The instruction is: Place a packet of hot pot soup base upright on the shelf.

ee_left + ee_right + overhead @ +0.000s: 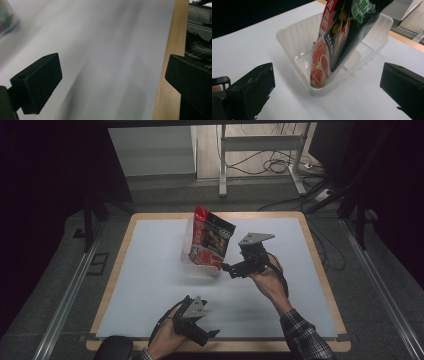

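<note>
Wide-spread jaws of the right gripper (pixel 327 100) are aimed at the snack packet (pixel 337 42), propped upright in the clear tray (pixel 287 37) just ahead; the left gripper (pixel 200 330), also spread, is held well back.

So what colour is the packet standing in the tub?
Red and black packet, with green at its top; clearest in the right gripper view.

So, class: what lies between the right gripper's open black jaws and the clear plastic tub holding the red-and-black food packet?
Nothing but bare white table covering; the right gripper view shows it before the tub.
</note>
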